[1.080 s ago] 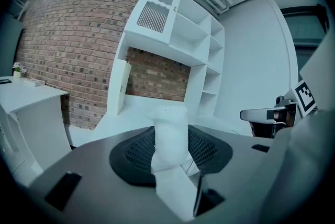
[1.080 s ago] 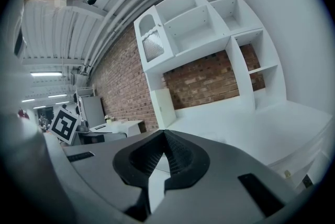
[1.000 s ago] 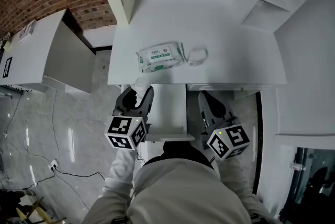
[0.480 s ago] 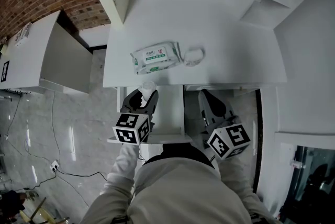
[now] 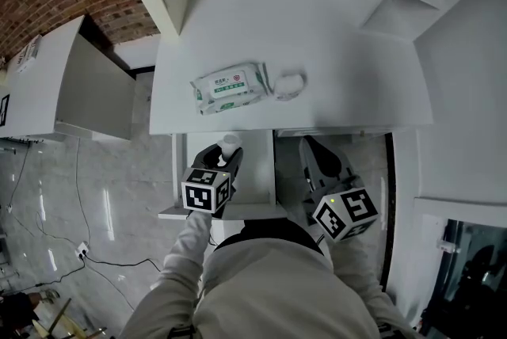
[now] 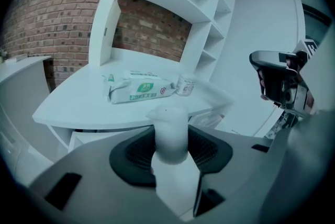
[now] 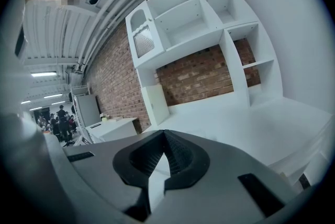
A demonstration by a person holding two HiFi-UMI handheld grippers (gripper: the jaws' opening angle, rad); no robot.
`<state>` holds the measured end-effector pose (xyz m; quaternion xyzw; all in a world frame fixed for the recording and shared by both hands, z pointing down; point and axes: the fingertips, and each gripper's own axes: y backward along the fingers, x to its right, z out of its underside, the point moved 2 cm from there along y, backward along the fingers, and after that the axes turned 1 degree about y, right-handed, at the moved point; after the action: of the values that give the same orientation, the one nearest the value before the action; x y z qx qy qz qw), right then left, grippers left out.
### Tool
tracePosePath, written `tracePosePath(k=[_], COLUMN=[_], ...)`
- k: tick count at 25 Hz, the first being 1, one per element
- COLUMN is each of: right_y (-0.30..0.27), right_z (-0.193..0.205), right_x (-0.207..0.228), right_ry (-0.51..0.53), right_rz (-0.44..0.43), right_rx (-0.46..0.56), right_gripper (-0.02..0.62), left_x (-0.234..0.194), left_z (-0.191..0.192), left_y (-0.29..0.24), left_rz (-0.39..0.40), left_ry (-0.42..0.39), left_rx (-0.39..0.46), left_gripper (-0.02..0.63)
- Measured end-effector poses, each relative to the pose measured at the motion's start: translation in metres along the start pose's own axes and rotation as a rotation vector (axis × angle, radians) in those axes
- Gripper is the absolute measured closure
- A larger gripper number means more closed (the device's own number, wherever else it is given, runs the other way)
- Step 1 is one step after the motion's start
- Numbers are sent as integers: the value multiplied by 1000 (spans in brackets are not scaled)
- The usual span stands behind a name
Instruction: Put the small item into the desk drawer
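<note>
White drawer [image 5: 257, 171] under left gripper [image 5: 223, 152], small bottle [image 6: 170, 131] tight between jaws

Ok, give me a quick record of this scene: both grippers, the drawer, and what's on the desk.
left gripper: shut on small white bottle, over the drawer in the head view
right gripper: shut, empty, right of the drawer
drawer: pulled open below the desk front
desk: wipes pack, small clear item beside it
task state: bottle not yet released
</note>
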<state>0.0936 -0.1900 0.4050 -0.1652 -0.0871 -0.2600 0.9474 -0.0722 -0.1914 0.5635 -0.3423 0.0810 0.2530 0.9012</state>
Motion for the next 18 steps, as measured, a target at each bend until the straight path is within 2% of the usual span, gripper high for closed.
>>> tracePosePath(k=[7, 18], right_y=[0, -2], right_z=[2, 6], right_x=[9, 20], right_ry=[-8, -19], right_rz=[12, 26], right_rx=[-9, -27], right_gripper=[569, 569], left_x=[0, -15], left_z=[33, 88], left_y=[-32, -74], left_rz=[24, -2], left_ry=[-33, -64], left_rx=[-139, -352], left_gripper=[414, 414])
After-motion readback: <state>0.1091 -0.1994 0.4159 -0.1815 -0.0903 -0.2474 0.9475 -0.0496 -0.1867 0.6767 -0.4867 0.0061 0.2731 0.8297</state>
